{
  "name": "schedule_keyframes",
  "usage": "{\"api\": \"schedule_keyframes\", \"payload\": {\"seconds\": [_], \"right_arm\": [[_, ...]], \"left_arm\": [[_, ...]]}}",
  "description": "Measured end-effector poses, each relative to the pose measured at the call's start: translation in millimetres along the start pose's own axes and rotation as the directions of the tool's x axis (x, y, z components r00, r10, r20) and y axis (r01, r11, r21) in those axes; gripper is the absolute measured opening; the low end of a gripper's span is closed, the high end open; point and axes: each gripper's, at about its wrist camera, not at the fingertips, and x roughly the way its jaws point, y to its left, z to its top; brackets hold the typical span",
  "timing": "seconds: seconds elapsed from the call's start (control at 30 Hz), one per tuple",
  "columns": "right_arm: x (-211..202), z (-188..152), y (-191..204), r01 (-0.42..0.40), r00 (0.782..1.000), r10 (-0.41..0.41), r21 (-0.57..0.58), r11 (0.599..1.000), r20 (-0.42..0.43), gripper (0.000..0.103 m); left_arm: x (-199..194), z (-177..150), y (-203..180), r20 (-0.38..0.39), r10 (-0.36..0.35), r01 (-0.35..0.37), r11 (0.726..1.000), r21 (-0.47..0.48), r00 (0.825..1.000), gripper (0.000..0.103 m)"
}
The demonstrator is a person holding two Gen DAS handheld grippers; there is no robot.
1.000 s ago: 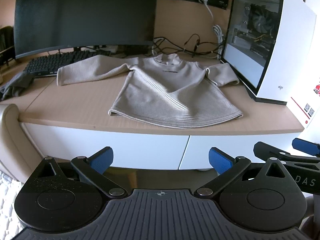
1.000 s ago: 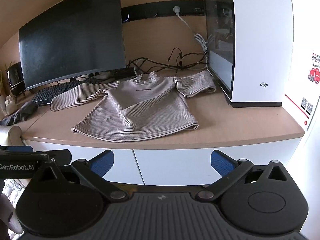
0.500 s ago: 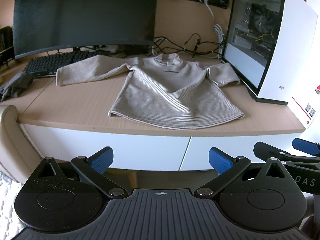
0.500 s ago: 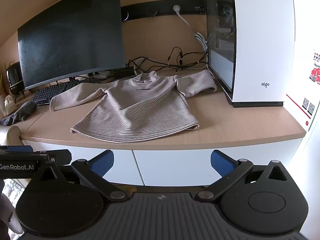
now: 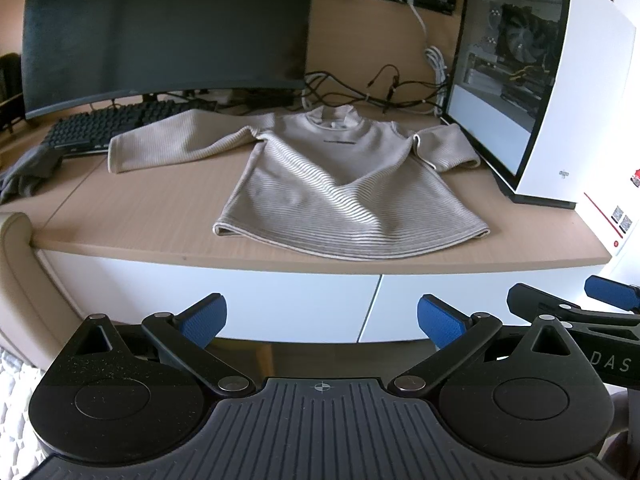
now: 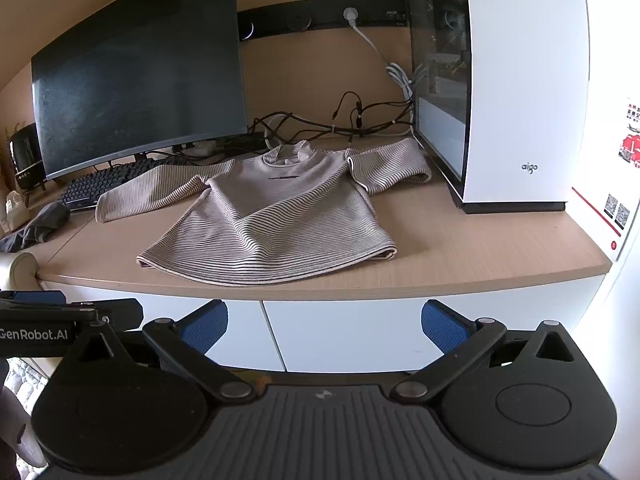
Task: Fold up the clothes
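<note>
Left gripper [image 5: 319, 320]: jaws spread wide, nothing held, level below desk edge. Right gripper [image 6: 324, 322]: same, wide apart, empty, beside it. "GenRobot.AI" legible on left unit's side, "DAS" on right unit's. Striped beige sweater [image 6: 276, 216] flat on desk [image 6: 480, 256], hem near front edge, right sleeve touching white PC case [image 6: 520, 100] marked "aigo". Left sleeve reaching keyboard [image 5: 92, 130], below monitor [image 5: 164, 28].

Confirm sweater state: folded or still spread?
Spread, unfolded. The sweater lies flat on the desk, long sleeve stretched toward the keyboard, hem open at the front edge. Other sleeve bunched by the PC case.
</note>
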Motion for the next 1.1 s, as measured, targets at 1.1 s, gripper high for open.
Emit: {"api": "schedule_keyframes", "payload": {"seconds": [1.1], "right_arm": [[30.4,9.0,-5.2,-0.003,0.999,0.004,0.021,1.0,-0.048,0.103]], "left_arm": [[30.7,8.6,5.7,-0.067,-0.009,0.008,1.0,-0.015,0.998,0.103]]}}
